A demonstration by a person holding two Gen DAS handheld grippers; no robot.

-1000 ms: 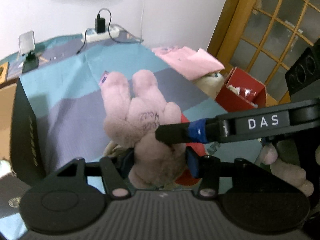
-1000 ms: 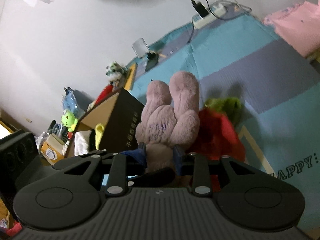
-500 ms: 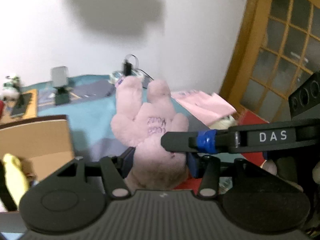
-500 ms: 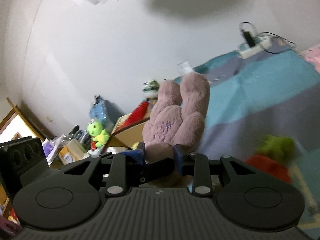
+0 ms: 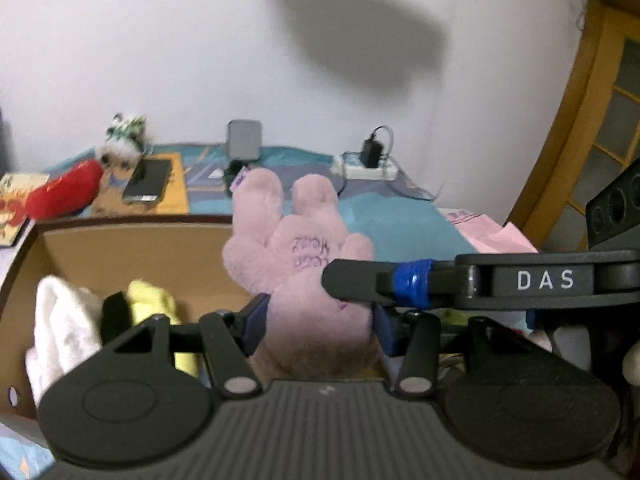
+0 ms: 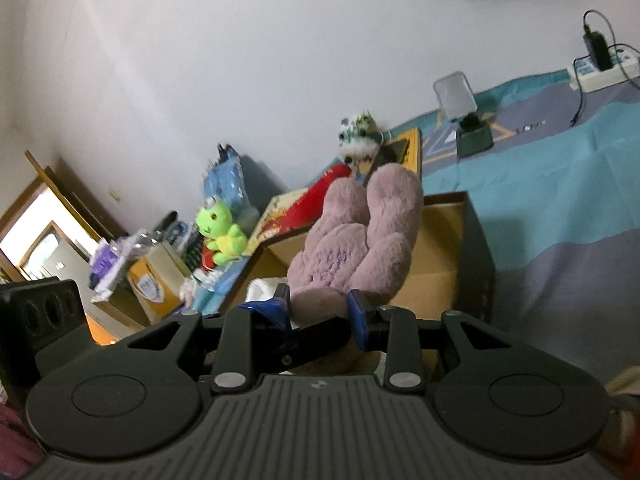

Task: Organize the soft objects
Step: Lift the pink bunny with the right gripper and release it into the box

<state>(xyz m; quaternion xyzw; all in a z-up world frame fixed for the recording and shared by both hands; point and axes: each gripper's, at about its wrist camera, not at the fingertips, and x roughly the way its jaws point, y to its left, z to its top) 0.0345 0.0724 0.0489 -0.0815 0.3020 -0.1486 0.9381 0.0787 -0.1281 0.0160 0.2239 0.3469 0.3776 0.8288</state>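
Up close in the left wrist view, the left gripper (image 5: 318, 322) has its blue-padded fingers (image 5: 256, 320) clamped on either side of the lower body of a fluffy pink plush rabbit (image 5: 298, 248), which stands with its two long ears pointing up and away from the camera. The right gripper's black finger with blue tape (image 5: 376, 280) crosses in from the right and presses against the same toy. Behind and to the left of the rabbit lies an open brown cardboard box (image 5: 120, 248), and inside it sit a white soft cloth (image 5: 60, 320) and a pale yellow soft item (image 5: 154, 300). Farther back, on the blue-patterned bed cover (image 5: 400, 220), a white power strip with a black charger (image 5: 370, 162) rests near the wall. In the right wrist view, the right gripper (image 6: 318, 310) is likewise closed on the rabbit (image 6: 360, 240), gripping its lower part, and the toy hangs above the open box (image 6: 440, 248). To the left, a small green plush frog (image 6: 220, 232) sits among clutter beside the box.
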